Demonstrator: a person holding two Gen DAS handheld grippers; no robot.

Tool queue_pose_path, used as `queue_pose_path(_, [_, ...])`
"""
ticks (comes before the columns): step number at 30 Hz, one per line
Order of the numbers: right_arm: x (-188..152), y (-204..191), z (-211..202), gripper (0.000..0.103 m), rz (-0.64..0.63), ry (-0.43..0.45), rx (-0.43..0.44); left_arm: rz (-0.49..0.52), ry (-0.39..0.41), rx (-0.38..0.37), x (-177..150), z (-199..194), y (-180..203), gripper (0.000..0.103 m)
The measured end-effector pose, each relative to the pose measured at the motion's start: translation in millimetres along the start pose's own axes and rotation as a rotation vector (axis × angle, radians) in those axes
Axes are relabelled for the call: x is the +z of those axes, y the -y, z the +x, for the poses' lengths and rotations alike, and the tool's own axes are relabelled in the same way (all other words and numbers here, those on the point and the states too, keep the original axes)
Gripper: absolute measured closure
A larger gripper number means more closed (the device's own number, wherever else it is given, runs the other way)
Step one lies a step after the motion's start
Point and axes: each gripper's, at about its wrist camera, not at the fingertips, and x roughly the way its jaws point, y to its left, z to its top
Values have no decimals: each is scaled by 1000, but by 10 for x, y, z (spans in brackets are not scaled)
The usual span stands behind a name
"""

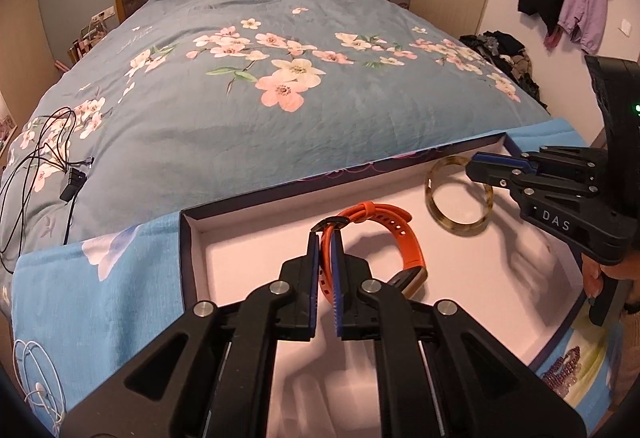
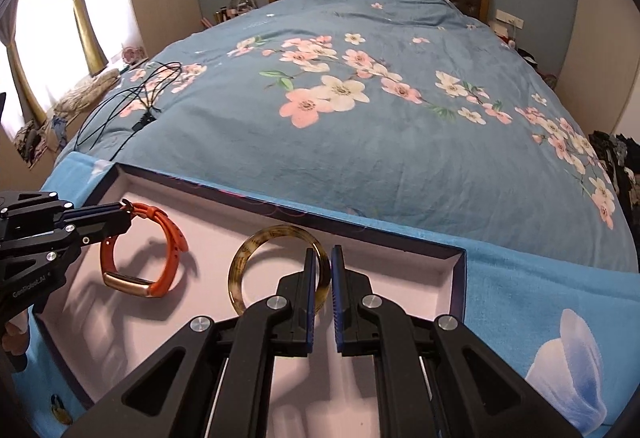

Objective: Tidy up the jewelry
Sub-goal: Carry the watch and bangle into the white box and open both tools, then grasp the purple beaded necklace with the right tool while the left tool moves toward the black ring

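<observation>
1. Bedroom ahead of you: a bed (image 1: 240, 110) under a blue floral quilt.
2. At its foot lies a shallow open box (image 2: 456, 270) with a pale lining.
3. Your left gripper (image 1: 325, 238) has its fingers clamped on the orange watch band (image 1: 384, 234), over the box's left half.
4. Your right gripper (image 2: 320, 258) pinches the mottled amber bangle (image 2: 248, 250), upright over the box's middle.

Floral bed (image 1: 248, 110), black cables (image 1: 44, 154)
</observation>
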Motion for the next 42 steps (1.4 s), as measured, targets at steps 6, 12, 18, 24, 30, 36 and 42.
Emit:
queue_pose_path(6, [16,21,-70,96,10,29,-6,-40,-10,-8,26,82,-72,92])
queue_pose_path(12, [-102,41,-415,79,13,99,49,-17,55,30,-70,-160,-61,80])
queue_pose_path(18, [-481,-117,-1027,63,-112,201,118,21,157,32,-385,-716,0,63])
queue_pose_path(24, [-966,-190,-1348,63,-190,186,148,49,210,13,-861,-1168,121,57])
queue_pose_path(30, [-1353,-181,-1339,70,-202,114,151,39,207,-9,-1275,-1371,189,54])
queue_pose_path(36, [-1621,-116,-1238,73,-170,37,170,11,191,-23,-1539,-1441,214,51])
queue_pose_path(42, [-1742,-145,-1212,73,-167,4,208,-19,178,-63,-1685,-1466,255,48])
